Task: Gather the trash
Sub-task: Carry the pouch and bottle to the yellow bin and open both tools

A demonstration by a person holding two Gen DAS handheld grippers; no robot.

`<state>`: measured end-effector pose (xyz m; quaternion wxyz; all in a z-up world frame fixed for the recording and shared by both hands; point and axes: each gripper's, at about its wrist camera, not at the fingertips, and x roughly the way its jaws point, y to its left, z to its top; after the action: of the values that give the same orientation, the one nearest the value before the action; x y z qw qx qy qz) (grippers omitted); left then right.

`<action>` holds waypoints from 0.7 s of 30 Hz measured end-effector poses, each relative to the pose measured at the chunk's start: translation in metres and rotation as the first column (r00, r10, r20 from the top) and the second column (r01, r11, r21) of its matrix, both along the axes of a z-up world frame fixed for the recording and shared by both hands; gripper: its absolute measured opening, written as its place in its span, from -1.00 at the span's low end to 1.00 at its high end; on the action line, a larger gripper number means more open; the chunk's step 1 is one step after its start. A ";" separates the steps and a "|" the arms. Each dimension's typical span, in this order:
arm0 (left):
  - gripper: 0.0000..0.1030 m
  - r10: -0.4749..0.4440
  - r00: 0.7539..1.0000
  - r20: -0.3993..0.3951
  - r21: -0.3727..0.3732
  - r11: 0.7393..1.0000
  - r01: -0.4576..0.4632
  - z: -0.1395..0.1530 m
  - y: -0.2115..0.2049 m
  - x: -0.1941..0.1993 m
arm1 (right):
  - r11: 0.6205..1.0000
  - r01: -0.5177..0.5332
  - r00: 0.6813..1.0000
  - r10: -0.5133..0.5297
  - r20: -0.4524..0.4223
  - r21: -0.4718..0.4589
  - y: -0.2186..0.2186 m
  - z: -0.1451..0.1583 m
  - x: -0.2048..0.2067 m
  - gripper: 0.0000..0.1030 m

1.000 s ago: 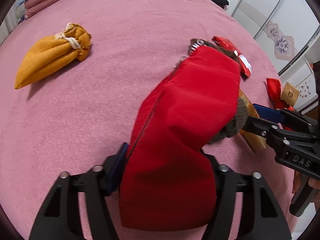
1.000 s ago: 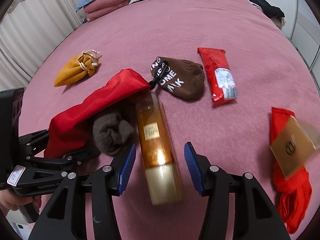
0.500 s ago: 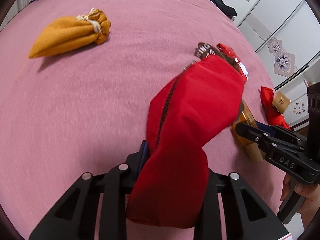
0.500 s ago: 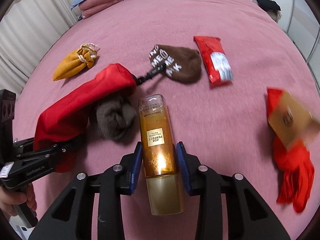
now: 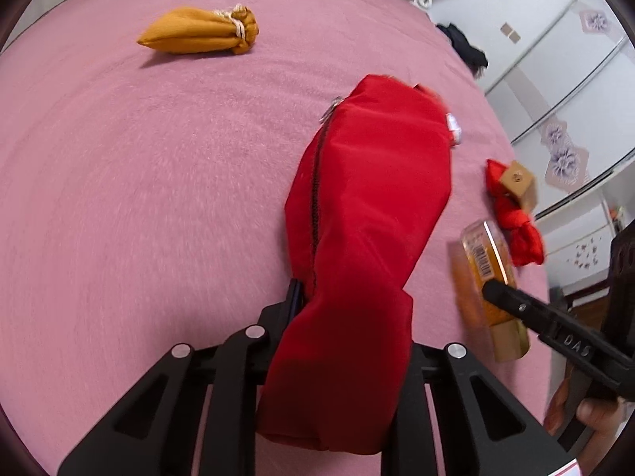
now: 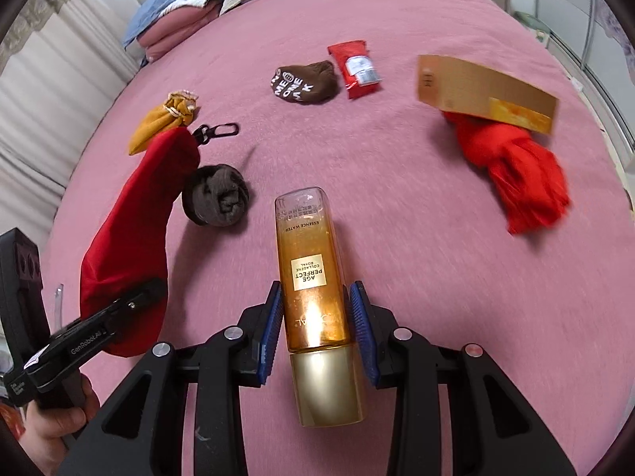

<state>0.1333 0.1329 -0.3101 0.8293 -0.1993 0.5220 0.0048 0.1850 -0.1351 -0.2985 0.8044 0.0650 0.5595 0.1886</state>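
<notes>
Right gripper (image 6: 315, 317): blue-padded fingers clenched on tall amber plastic bottle with gold cap (image 6: 313, 277), cap end toward camera, label reading "AGE PERFECT"; bottle raised above pink bedspread (image 6: 397, 198). Same bottle (image 5: 486, 277) seen at right of left wrist view, right gripper (image 5: 516, 301) closed around it.

Left gripper (image 5: 349, 317): fingers clamped on long red fabric zip pouch (image 5: 369, 218), pouch standing up and forward from jaws, black zipper along its left edge. From right wrist view, same pouch (image 6: 135, 230) held aloft at left, black clip hanging at far end, left gripper (image 6: 131, 301) pinching its lower part.

On bedspread:
- Rolled dark grey-brown sock ball (image 6: 216, 194), just beside red pouch, near bottle tip.
- Mustard-yellow drawstring cloth bag (image 5: 198, 31), well apart, far left.
- Brown sock with white lettering (image 6: 307, 81), touching or just beside red foil snack packet (image 6: 355, 67).
- Crumpled bright red cloth (image 6: 516, 170), with flat tan cardboard box (image 6: 482, 91) lying over its far end.
- Stack of folded linens and pillows (image 6: 190, 8) at far edge.
</notes>
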 end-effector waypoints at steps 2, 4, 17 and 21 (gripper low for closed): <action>-0.67 0.009 1.000 0.023 -0.014 1.000 -0.009 0.015 -0.008 -0.011 | 1.000 0.012 1.000 -0.012 0.001 0.010 -0.010 0.008 -0.008 -0.35; -0.67 0.003 0.999 0.041 -0.024 1.000 -0.002 0.030 -0.017 -0.018 | 0.999 0.025 1.000 -0.025 0.001 0.021 -0.018 0.018 -0.014 -0.35; -0.69 -0.220 0.971 0.092 -0.046 0.973 0.225 0.114 -0.130 -0.026 | 0.982 0.170 0.982 -0.176 0.063 0.081 -0.110 0.107 -0.049 -0.34; -0.69 -0.299 0.949 0.097 -0.060 0.950 0.305 0.126 -0.179 -0.025 | 0.967 0.236 0.964 -0.245 0.099 0.093 -0.155 0.134 -0.057 -0.35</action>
<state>0.1087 -0.0461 -0.1837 0.8341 -0.1478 0.5098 -0.1503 0.1277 -0.2905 -0.1643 0.8476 0.1545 0.4945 0.1150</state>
